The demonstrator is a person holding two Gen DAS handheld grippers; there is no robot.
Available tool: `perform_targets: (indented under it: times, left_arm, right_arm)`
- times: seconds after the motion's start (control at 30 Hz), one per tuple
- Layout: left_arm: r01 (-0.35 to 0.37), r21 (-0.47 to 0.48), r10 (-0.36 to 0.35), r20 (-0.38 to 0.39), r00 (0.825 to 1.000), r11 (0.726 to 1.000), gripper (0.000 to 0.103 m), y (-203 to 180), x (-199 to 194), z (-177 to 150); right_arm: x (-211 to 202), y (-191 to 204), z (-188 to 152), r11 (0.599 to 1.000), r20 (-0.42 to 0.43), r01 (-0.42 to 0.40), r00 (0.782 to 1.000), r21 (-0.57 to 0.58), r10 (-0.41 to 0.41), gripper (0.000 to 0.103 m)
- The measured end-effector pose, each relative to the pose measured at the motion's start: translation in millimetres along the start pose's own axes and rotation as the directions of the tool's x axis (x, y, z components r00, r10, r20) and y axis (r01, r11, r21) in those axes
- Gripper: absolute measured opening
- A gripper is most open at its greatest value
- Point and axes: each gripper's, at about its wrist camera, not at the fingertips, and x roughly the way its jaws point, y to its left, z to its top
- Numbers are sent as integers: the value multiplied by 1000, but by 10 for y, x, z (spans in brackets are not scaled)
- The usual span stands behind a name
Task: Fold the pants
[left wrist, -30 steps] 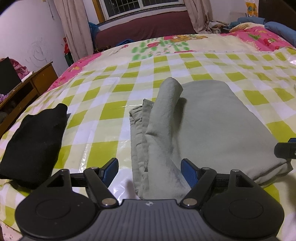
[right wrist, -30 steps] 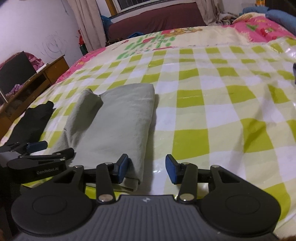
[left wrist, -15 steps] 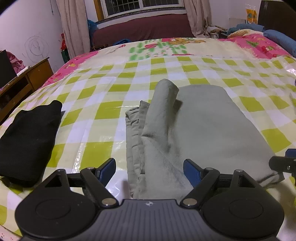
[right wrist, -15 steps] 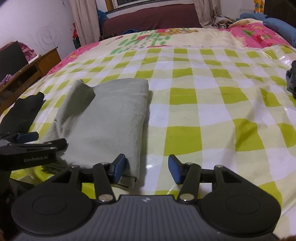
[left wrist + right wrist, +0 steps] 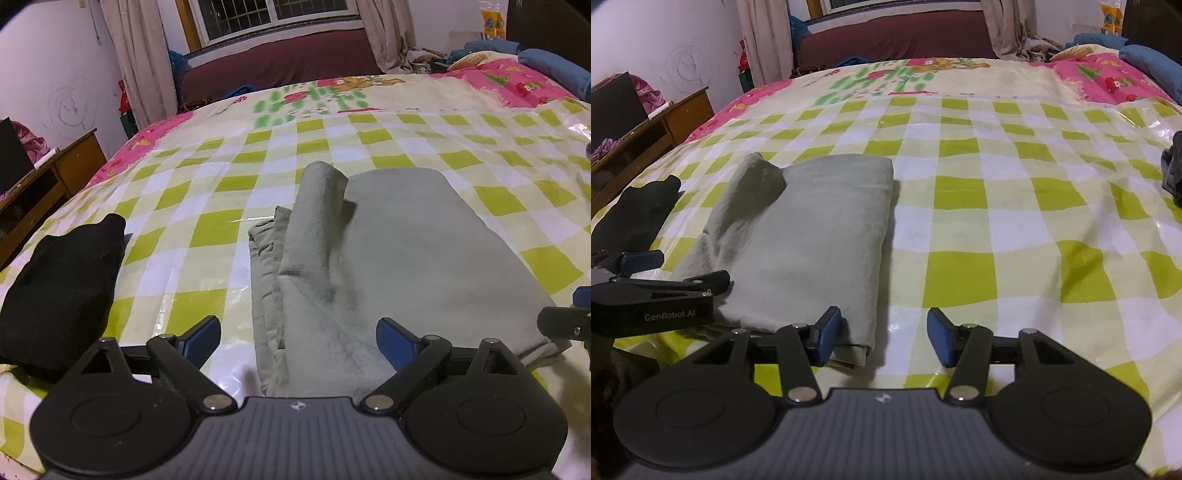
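Grey-green pants (image 5: 402, 254) lie folded into a rectangle on the checked bed cover, with a raised fold (image 5: 321, 184) along their left side. They also show in the right wrist view (image 5: 816, 236). My left gripper (image 5: 298, 341) is open and empty, just short of the near left edge of the pants. My right gripper (image 5: 884, 336) is open and empty, at the near right corner of the pants. The left gripper's fingers (image 5: 683, 280) show at the left in the right wrist view.
A folded black garment (image 5: 59, 273) lies on the bed to the left of the pants. A dark object (image 5: 1172, 173) sits at the bed's right edge. A wooden desk (image 5: 48, 181) stands left of the bed. Pillows (image 5: 546, 66) lie at the far right.
Both grippers have drawn back slightly towards me from the pants and stayed open. The pants have not moved.
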Motion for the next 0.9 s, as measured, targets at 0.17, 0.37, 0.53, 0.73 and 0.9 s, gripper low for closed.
perform_targets:
  times: [0.17, 0.37, 0.53, 0.73, 0.9]
  left_arm:
    - [-4, 11, 4, -3, 1000, 1000, 103, -18, 1, -2]
    - [-2, 27, 2, -15, 1000, 1000, 103, -42, 17, -2]
    - [4, 34, -3, -17, 1000, 999, 103, -55, 15, -4]
    - [24, 6, -24, -38, 999, 1000, 103, -27, -27, 2]
    - [29, 5, -29, -40, 999, 1000, 103, -64, -120, -46]
  right_arm:
    - [4, 4, -7, 1000, 0, 3, 1000, -2, -3, 54]
    - [7, 6, -14, 1000, -1, 2, 1000, 0, -2, 57]
    - [12, 4, -16, 1000, -2, 0, 1000, 1, 0, 57]
    - [-4, -2, -5, 1000, 3, -22, 1000, 11, 22, 57]
    - [-26, -31, -4, 999, 13, -39, 999, 26, 38, 57]
